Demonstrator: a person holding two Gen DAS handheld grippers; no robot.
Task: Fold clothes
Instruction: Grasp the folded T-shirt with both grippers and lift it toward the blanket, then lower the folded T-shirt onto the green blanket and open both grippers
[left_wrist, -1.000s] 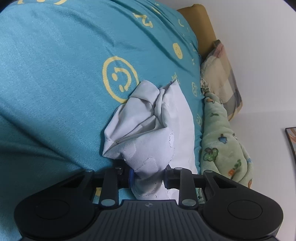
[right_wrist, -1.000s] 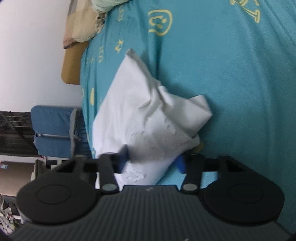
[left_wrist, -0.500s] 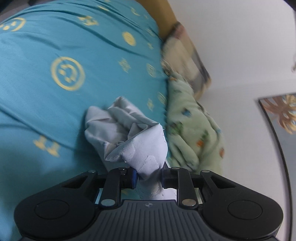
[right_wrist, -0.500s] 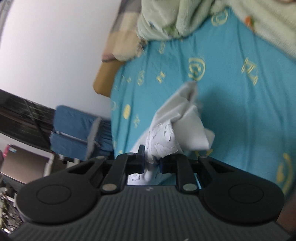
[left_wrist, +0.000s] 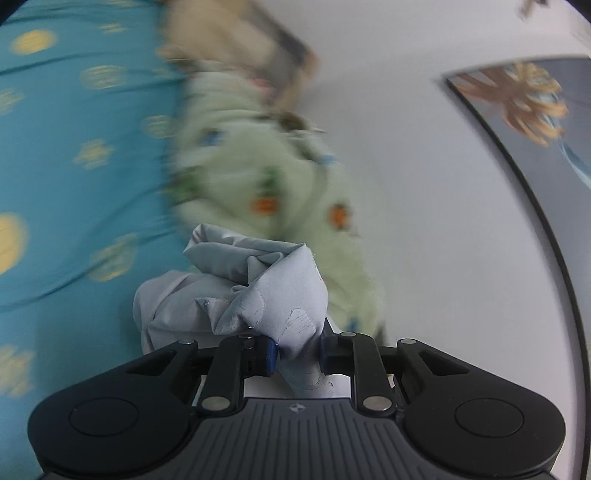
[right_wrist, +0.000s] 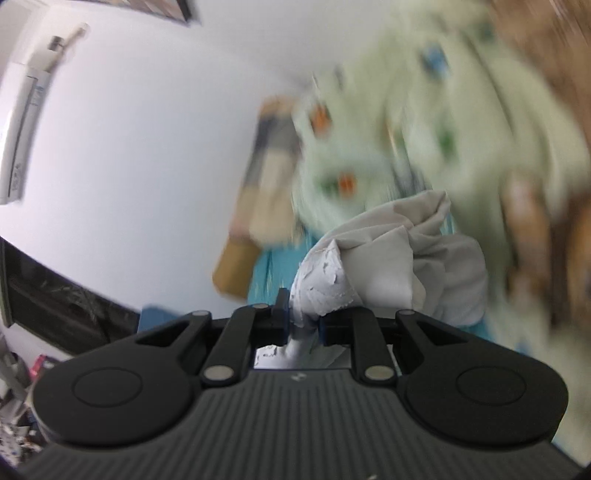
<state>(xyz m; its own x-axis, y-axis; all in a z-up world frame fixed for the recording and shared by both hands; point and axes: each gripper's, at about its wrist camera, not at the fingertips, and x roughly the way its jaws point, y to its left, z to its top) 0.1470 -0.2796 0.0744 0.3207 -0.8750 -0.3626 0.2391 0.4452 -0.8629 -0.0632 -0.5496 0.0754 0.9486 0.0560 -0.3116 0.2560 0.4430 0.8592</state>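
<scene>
A crumpled white garment (left_wrist: 273, 295) hangs bunched in front of my left gripper (left_wrist: 295, 352), whose blue-padded jaws are shut on a fold of it, above the teal bedsheet (left_wrist: 74, 184). In the right wrist view the same white garment (right_wrist: 391, 258) is bunched ahead of my right gripper (right_wrist: 303, 326), which is shut on another pinch of the cloth. Both grippers are lifted off the bed and point toward the wall. The rest of the garment below the jaws is hidden.
A pale green patterned blanket (left_wrist: 266, 173) lies along the wall side of the bed, with a checked pillow (left_wrist: 258, 40) beyond it. A framed picture (left_wrist: 535, 110) hangs on the white wall. An air conditioner (right_wrist: 22, 122) sits high on the wall.
Both grippers closed tighter on the white garment and rose off the bed with it; the views swung from the bedsheet up toward the blanket and wall.
</scene>
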